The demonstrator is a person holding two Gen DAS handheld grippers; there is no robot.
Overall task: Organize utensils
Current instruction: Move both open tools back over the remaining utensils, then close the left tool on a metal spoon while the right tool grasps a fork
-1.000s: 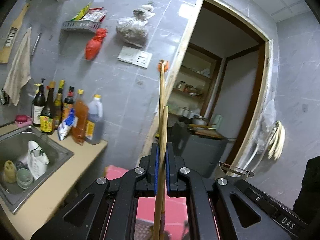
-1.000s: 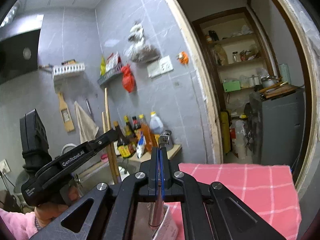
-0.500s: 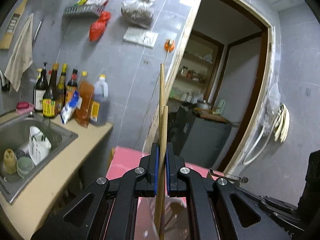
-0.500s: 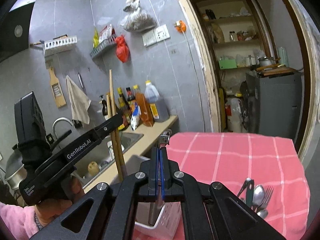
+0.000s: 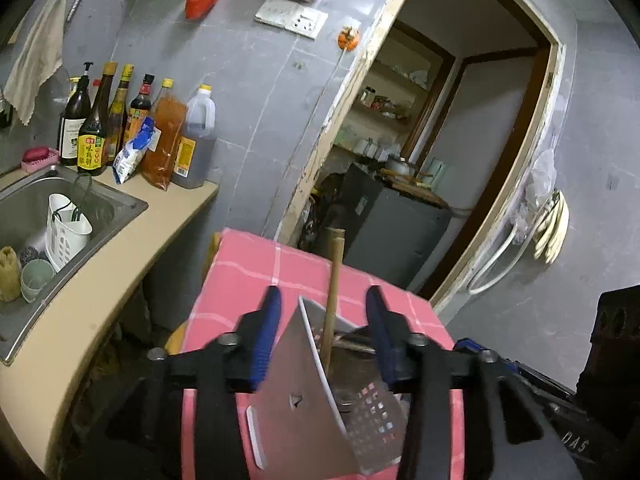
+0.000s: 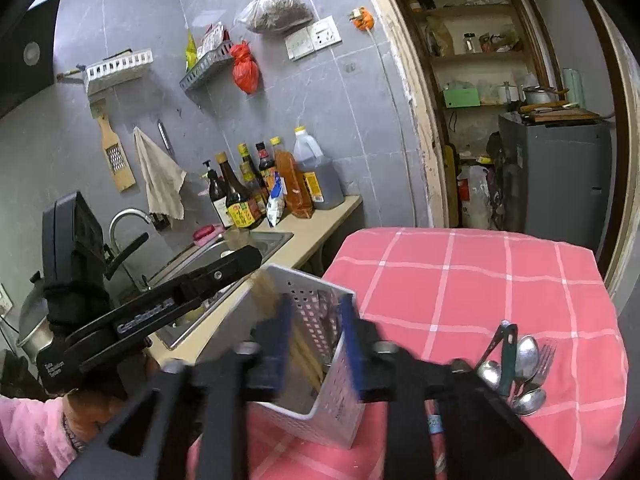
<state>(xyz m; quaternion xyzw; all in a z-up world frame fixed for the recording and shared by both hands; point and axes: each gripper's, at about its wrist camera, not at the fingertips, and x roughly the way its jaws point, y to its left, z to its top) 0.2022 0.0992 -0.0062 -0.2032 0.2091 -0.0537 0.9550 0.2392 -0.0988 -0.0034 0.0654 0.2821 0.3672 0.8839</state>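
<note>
- Above the white holder (image 6: 320,344), the left gripper (image 5: 324,336) has spread, releasing the chopsticks (image 5: 334,292), which now stand inside.
- Right gripper (image 6: 316,340) has also spread; spoons and a fork (image 6: 524,372) remain on the tablecloth (image 6: 480,280).

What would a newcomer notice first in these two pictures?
First, the white basket on the pink cloth, with chopsticks standing in it between the open left tongs. Next, the loose spoons and fork lying on the cloth to the right. Then the row of bottles on the counter beside the sink.
</note>
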